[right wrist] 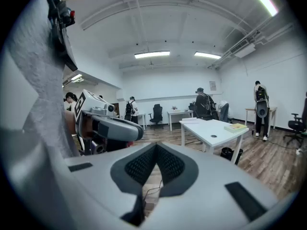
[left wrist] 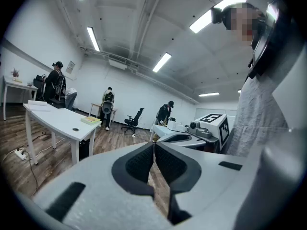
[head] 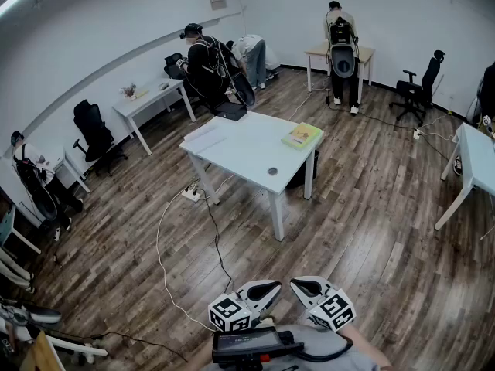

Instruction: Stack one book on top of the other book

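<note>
A yellow-green book (head: pixel 302 135) lies flat near the right edge of the white table (head: pixel 246 154) in the middle of the room. A flat white book or stack of paper (head: pixel 204 138) lies at the table's left end. Both grippers are held close to the person's body, far from the table. The left gripper (head: pixel 267 289) and the right gripper (head: pixel 305 287) sit side by side, each shut with nothing between its jaws. The left gripper view shows its shut jaws, with the book (left wrist: pixel 90 120) far off. In the right gripper view the book (right wrist: pixel 237 126) is also distant.
A black flat case (head: pixel 230 111) and a small dark round object (head: pixel 272 171) also lie on the table. A power strip with cables (head: pixel 192 194) lies on the wooden floor by it. Other people, desks and office chairs (head: pixel 96 133) stand round the room.
</note>
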A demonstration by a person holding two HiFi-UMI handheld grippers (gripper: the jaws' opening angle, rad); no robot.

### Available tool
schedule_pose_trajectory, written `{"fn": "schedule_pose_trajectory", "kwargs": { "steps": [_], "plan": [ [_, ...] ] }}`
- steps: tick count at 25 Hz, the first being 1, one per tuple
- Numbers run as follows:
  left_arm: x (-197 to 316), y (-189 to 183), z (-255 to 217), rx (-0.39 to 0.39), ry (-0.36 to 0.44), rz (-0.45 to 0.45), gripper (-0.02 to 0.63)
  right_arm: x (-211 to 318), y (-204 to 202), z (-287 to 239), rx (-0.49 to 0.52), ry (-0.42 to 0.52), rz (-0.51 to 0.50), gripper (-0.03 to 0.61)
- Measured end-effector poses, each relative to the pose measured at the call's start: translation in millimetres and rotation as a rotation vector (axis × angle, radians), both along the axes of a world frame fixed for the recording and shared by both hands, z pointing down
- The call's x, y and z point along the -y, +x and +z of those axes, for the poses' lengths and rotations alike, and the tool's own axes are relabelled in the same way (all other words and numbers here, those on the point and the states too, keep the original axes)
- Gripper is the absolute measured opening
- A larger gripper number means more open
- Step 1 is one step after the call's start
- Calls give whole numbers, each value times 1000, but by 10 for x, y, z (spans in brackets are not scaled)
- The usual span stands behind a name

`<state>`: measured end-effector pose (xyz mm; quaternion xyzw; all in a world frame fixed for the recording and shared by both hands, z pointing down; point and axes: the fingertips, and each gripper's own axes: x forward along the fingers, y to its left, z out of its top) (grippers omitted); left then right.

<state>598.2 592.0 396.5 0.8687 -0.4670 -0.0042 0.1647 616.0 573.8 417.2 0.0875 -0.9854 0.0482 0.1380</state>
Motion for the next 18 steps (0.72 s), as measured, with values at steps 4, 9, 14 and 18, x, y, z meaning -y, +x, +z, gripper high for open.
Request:
{"fn": "schedule_pose_trajectory", "kwargs": {
  "steps": [4,9,14,18],
  "plan": [
    [11,15,-35,-3,-7,8,23,13,0,-20,14,-5,10,28],
    [46,74,-12,9,-18,21,23,69,49,-16,15,-13,29,28],
    [37,119,5,15,-24,33,23,64,65,-44,59,-44,21,28],
    [20,116,28,16,-32,27,23,-1,25,-103,139,-102,-11,31]
  ]
}}
